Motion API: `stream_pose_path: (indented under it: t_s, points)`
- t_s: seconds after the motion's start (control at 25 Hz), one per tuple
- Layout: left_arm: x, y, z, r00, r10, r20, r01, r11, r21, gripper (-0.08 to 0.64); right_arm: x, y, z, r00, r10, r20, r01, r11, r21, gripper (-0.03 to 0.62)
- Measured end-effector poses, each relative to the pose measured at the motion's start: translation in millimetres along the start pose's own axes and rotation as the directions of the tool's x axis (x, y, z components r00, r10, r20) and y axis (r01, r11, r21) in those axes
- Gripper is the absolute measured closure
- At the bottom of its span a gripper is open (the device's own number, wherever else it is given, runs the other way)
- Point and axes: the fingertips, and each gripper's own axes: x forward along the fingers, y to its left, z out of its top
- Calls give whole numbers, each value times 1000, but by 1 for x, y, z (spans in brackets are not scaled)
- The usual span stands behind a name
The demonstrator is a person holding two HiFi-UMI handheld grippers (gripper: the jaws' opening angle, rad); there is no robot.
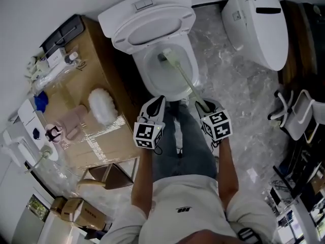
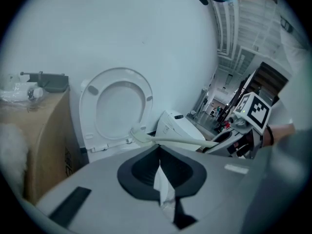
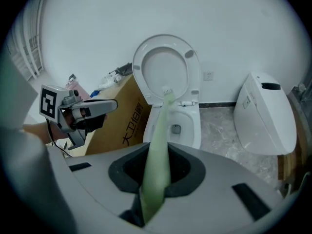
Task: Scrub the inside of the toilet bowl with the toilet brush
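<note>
OK, the right hand-held gripper (image 1: pixel 203 105) is clenched on the near end of the toilet brush (image 1: pixel 184 76). In the right gripper view the pale green handle (image 3: pixel 158 165) runs straight out between the jaws.

The long axis goes from that hand-held gripper forward and to our left, over the front rim of the toilet bowl (image 1: pixel 146 78). It ends with the bristle head over the bowl's rear, below the raised seat (image 1: pixel 152 27). We can't tell whether the bristles touch the porcelain.

The left hand-held gripper (image 1: pixel 157 104) sits just beside the right one, on its left, at the bowl's front edge. Its jaws are closed and off the brush. A pale sliver shows in the slit, and we can't say whether it's the rim seen through or something pinched.

So the right one does the work. Our read is that the handle is already lined up with the bowl. The next stroke is the head going down and then sweeping round the inner wall, pivoting at the right hand-held gripper. The front wall, nearest us, looks hardest to reach at this angle.
</note>
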Motion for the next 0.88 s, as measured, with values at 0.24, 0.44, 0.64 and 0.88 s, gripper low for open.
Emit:
stream_pose_path:
  t_s: [0.24, 0.44, 0.64, 0.88]
  points:
    - [-27, -22, 43, 999, -17, 29, 17, 1000, 19, 551, -51, 19, 30, 994, -7, 111, 9, 1000, -14, 545]
    - [-45, -45, 76, 998, -40, 54, 36, 997, 68, 551, -87, 25, 48, 982, -28, 186, 34, 999, -27, 546]
    - [-54, -60, 96, 997, -42, 59, 35, 993, 112, 551, -109, 30, 67, 970, -18, 241, 30, 999, -45, 546]
    - [-59, -68, 108, 997, -38, 60, 29, 990, 139, 551, -125, 39, 89, 958, 1, 288, 20, 997, -72, 546]
